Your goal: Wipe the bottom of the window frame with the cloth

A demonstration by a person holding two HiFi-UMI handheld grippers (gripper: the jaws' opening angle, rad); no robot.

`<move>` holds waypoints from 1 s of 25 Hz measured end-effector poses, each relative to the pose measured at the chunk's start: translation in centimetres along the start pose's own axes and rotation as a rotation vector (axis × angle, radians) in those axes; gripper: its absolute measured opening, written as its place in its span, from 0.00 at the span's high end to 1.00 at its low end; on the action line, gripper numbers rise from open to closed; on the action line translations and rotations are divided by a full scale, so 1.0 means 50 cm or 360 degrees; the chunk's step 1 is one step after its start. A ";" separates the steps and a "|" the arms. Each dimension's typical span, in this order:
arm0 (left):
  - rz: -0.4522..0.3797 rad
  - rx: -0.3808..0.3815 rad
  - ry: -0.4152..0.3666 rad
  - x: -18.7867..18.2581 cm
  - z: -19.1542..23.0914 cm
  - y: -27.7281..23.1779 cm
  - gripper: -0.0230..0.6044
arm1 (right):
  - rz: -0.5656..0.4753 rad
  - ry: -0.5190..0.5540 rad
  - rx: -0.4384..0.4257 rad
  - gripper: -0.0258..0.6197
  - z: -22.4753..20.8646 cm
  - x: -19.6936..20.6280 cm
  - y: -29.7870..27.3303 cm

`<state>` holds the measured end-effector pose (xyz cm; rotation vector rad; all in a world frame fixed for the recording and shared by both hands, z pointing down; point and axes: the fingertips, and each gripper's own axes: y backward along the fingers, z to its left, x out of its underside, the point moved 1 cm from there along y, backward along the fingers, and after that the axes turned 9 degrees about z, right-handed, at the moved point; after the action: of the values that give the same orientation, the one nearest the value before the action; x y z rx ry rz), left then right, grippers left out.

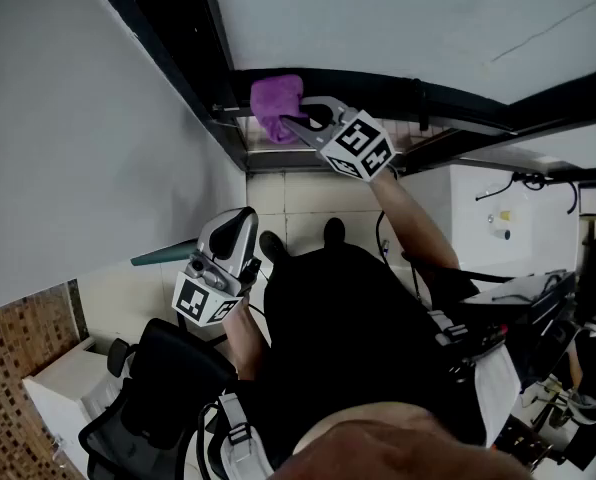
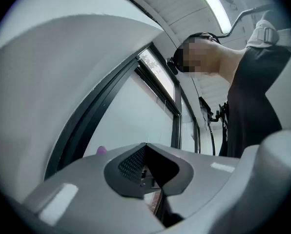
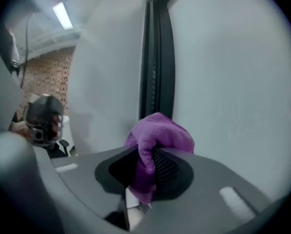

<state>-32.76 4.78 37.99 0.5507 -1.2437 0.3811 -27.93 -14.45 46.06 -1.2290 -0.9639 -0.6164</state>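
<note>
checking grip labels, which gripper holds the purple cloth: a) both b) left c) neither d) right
d: the purple cloth is pinched between the jaws of the right gripper, while the left gripper has its jaws together on nothing.

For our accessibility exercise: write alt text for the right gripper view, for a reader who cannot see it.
The right gripper holds a bunched purple cloth between its jaws, close to a dark window frame beside pale glass.

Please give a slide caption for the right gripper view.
Right hand-held gripper shut on a purple cloth, facing the dark window frame.
</note>
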 end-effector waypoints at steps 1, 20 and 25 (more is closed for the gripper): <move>-0.0004 -0.0006 -0.0006 -0.002 -0.003 0.001 0.96 | 0.0091 0.0012 0.0049 0.86 -0.029 -0.006 -0.038; 0.0009 -0.0006 -0.0004 0.002 -0.029 -0.008 0.96 | 0.1020 0.0863 0.0508 0.86 -0.181 0.074 -0.150; 0.0037 0.0064 0.0015 0.013 -0.041 -0.038 0.96 | 0.1286 0.0913 0.0705 0.86 -0.281 0.176 -0.004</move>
<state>-29.94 4.42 37.83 0.5682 -1.2365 0.4287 -20.00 -27.14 53.22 -0.8570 -0.0655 -0.0741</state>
